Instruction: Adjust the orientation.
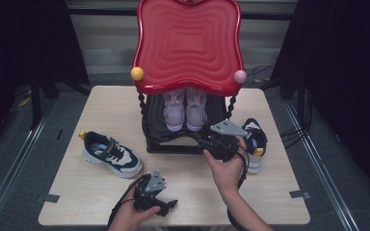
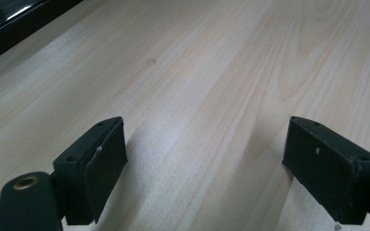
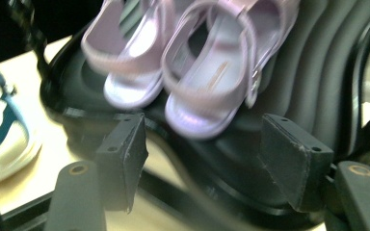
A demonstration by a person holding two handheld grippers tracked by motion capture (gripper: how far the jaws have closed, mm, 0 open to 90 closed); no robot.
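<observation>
Looking down from the high view, your right gripper (image 1: 211, 143) sits at the front lip of the black lower shelf (image 1: 173, 139), just below the pink sandals (image 1: 185, 109); left gripper (image 1: 160, 202) rests low near the table (image 1: 77, 202) front edge. Left gripper view: jaws wide apart, nothing btwn them, bare wood underneath. Right gripper view: jaws spread, released, sandals (image 3: 183, 67) side by side on the shelf right ahead, toes toward you.

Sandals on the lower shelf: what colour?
Pale lilac sandals, clearest in the right gripper view.
</observation>
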